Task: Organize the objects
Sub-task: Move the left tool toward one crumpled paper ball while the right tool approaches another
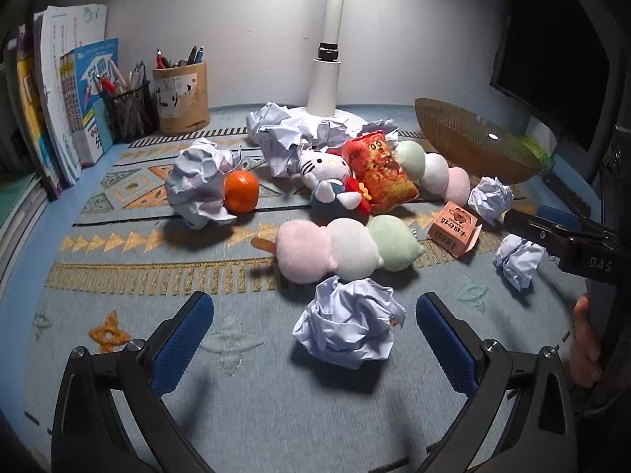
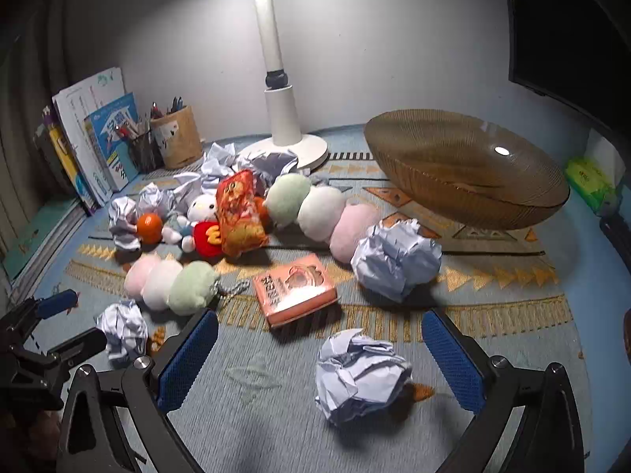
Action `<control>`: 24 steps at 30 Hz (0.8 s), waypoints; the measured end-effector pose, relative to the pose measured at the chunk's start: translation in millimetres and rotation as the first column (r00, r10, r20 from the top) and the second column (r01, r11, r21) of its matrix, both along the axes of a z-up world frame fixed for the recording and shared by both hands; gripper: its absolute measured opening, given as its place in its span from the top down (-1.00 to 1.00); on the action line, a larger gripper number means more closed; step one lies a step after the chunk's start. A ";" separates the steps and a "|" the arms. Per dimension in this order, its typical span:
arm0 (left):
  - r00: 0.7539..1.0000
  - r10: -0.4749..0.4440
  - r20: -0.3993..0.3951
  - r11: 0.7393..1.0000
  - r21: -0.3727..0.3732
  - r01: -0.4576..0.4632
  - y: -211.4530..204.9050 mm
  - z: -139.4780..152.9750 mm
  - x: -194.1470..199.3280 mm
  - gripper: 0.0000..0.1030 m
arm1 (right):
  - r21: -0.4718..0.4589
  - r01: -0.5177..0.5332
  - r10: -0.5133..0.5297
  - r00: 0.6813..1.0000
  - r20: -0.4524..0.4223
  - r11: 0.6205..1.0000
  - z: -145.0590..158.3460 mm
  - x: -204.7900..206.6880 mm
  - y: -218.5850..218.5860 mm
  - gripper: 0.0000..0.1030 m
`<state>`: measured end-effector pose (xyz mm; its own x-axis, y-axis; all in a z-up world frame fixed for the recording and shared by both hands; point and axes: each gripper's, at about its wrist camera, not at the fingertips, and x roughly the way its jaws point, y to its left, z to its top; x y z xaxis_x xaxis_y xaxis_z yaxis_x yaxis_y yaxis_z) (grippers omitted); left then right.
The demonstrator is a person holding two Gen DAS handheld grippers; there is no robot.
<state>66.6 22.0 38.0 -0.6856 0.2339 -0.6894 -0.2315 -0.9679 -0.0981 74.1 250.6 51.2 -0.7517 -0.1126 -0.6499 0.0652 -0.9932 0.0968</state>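
My left gripper is open, with a crumpled paper ball lying between its fingers on the mat. My right gripper is open, with another paper ball between its fingers. Beyond lie a pastel dango plush, a second dango plush, a Hello Kitty plush, an orange snack bag, a tangerine, a small pink box and several more paper balls. The amber glass bowl stands at the right rear.
A white lamp base stands at the back centre. Pen holders and upright books fill the back left. A dark monitor hangs at the right. A green tissue pack lies behind the bowl.
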 end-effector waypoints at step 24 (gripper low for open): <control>1.000 -0.015 0.019 0.999 -0.040 0.016 17.6 -12.9 -7.8 -0.99 | -0.041 0.032 -0.033 0.999 -0.033 0.999 -7.7 0.5 11.5 -1.00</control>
